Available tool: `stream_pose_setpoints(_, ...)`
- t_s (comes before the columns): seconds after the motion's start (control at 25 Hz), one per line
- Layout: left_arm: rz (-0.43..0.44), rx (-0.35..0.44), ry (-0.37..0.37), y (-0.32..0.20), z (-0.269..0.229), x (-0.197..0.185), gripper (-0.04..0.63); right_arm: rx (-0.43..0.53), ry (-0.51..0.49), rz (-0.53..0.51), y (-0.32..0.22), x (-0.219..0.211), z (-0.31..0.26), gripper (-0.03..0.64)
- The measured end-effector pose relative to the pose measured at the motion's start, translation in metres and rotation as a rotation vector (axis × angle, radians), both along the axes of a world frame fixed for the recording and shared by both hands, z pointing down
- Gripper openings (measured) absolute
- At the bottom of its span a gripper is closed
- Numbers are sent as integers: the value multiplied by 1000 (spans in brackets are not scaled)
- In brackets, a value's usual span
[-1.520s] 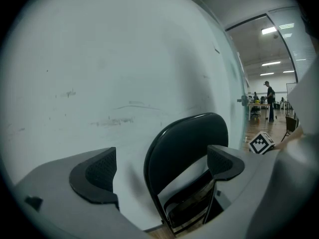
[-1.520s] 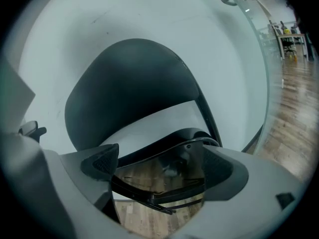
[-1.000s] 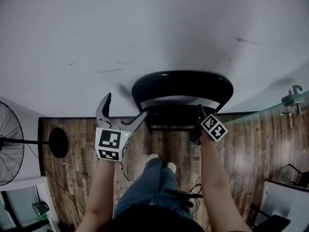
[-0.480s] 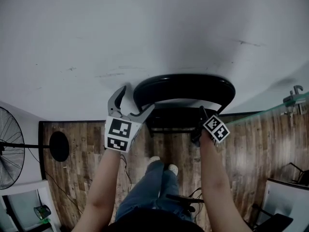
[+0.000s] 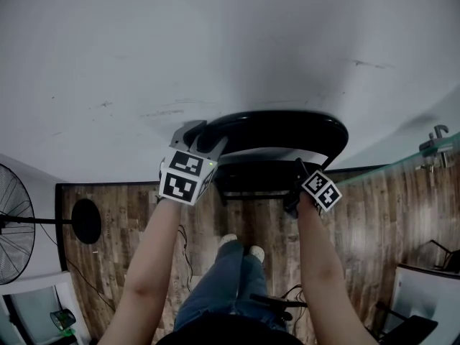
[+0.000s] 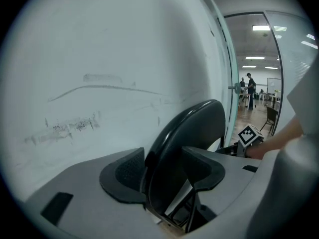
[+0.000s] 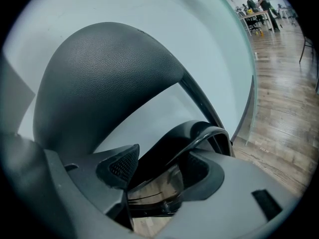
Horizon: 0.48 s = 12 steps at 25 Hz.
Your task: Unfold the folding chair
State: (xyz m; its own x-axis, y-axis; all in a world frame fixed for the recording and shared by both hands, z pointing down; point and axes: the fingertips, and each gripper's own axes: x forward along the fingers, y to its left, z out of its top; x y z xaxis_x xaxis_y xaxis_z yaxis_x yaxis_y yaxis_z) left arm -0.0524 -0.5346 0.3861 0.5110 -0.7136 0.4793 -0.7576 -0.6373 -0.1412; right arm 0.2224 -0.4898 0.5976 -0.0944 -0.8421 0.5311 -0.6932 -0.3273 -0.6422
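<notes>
A black folding chair stands folded against the white wall. In the head view its curved backrest (image 5: 273, 126) is on top and its seat (image 5: 257, 172) hangs just below. My left gripper (image 5: 205, 137) is at the backrest's left end. Its jaws have just been closing, and in the left gripper view both pads (image 6: 130, 171) lie against the backrest (image 6: 184, 133). My right gripper (image 5: 296, 169) is shut on the seat's right edge. In the right gripper view the seat's rim (image 7: 172, 146) runs between the pads (image 7: 121, 167), with the backrest (image 7: 104, 78) above it.
A floor fan (image 5: 13, 225) with a round base (image 5: 86, 220) stands on the wooden floor at the left. A glass partition (image 5: 406, 165) with a metal handle (image 5: 437, 144) lies to the right. The person's legs and shoes (image 5: 241, 244) are just in front of the chair.
My left gripper moved up and to the right, from beside the chair onto the backrest's left end, and its wide-open jaws closed around it. The right gripper kept still on the seat.
</notes>
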Motion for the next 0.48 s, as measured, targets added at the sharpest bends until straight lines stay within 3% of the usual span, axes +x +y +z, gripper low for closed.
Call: stream_pose_setpoints(0.48, -12, 1, -59, 16, -2, 1, 212, -13, -14, 1, 12, 0, -1, 253)
